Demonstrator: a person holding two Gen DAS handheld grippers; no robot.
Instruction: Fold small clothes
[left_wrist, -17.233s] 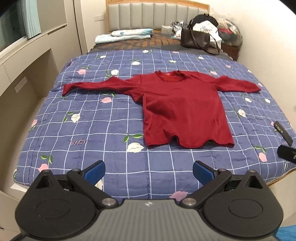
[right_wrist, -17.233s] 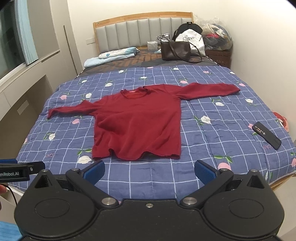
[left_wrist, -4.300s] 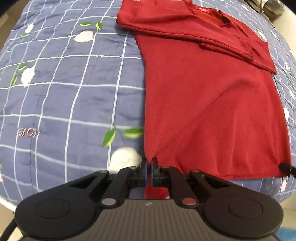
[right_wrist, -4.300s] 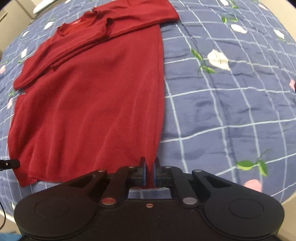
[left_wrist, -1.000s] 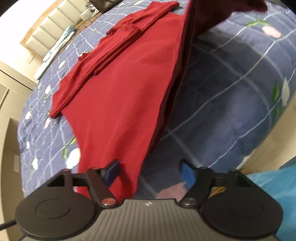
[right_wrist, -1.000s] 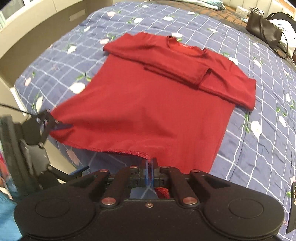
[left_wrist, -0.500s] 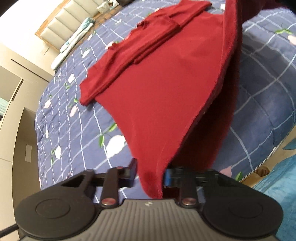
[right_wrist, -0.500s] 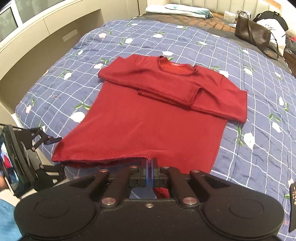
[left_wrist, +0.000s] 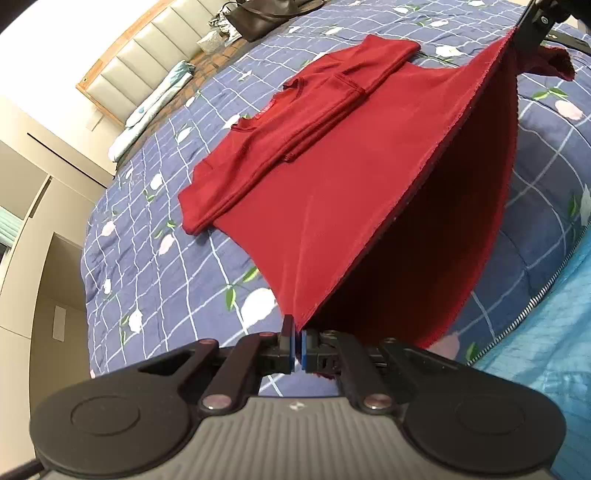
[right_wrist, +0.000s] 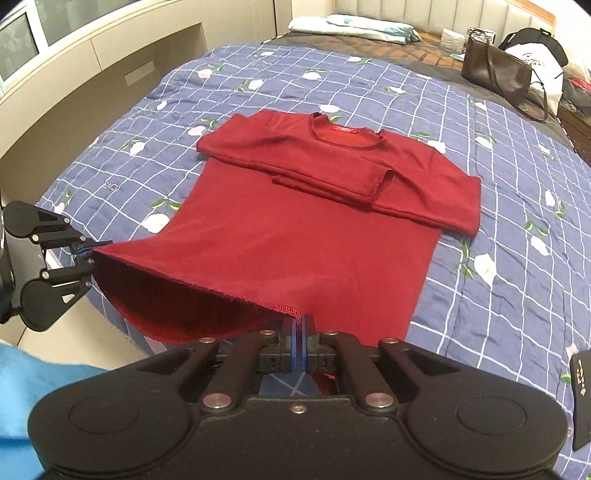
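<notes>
A dark red long-sleeved top (left_wrist: 332, 177) (right_wrist: 314, 229) lies on the bed with both sleeves folded across its chest. Its bottom hem is lifted off the quilt and stretched between the two grippers. My left gripper (left_wrist: 297, 341) is shut on the hem's left corner; it also shows at the left edge of the right wrist view as a left gripper (right_wrist: 86, 253) pinching cloth. My right gripper (right_wrist: 297, 339) is shut on the hem's right corner, and in the left wrist view that right gripper (left_wrist: 517, 33) holds the cloth at top right. The front layer is taut; the back layer sags below it.
The blue checked quilt (right_wrist: 498, 258) with flower prints covers the bed. A brown handbag (right_wrist: 495, 72) and other bags stand near the padded headboard (left_wrist: 147, 62). A black flat object (right_wrist: 581, 387) lies at the right edge. Beige built-in cabinets (right_wrist: 92, 55) run along the left side.
The left gripper has closed on the hem corner it had straddled open. Both grippers have risen, lifting the hem off the quilt and pulling it taut between them.
</notes>
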